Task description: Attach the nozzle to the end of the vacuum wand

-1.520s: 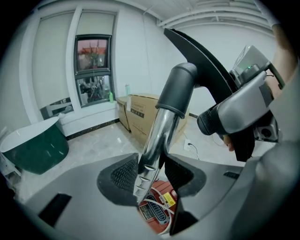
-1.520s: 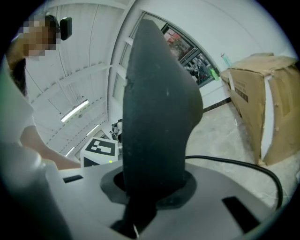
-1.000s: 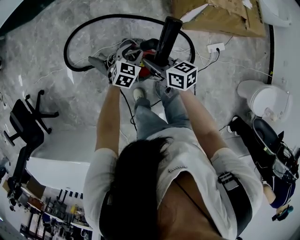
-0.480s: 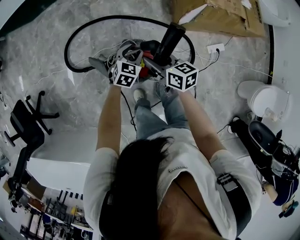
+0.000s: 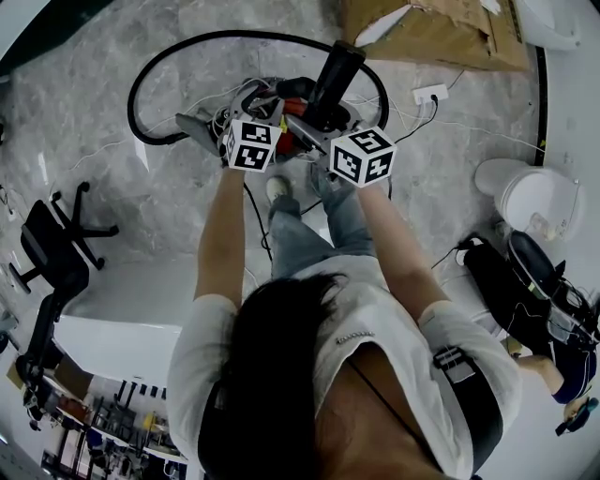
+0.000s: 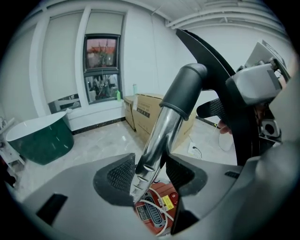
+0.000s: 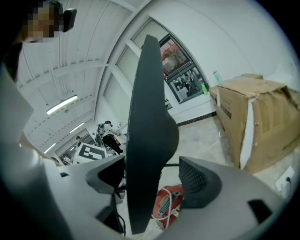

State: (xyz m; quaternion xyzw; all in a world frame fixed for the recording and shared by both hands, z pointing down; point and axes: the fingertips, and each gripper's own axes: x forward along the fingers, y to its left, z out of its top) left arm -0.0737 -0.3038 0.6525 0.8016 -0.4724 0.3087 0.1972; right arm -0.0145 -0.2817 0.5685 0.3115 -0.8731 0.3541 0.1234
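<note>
A chrome vacuum wand (image 6: 157, 136) with a dark grey cuff (image 6: 185, 91) rises between the pads of my left gripper (image 6: 150, 176). Both pads touch it, and the jaws are starting to open. In the head view the cuff (image 5: 333, 80) stands up between the two marker cubes (image 5: 249, 144) (image 5: 362, 156). The flat black nozzle (image 7: 147, 136) stands upright between the jaws of my right gripper (image 7: 152, 180), which are opening. Its right pad (image 7: 197, 180) is clear of the nozzle and the left pad is hidden behind it. The nozzle (image 6: 220, 98) also shows right of the wand.
The red vacuum body (image 6: 157, 211) lies on the floor under the grippers, wrapped in white cords. A black hose (image 5: 141, 84) loops around it. Cardboard boxes (image 5: 422, 28), a power strip (image 5: 429, 94), an office chair (image 5: 56, 253) and another person (image 5: 553, 375) surround the spot.
The right marker cube has turned a little and edged toward me. The dark cuff swayed slightly and came back. The left cube has kept its place.
</note>
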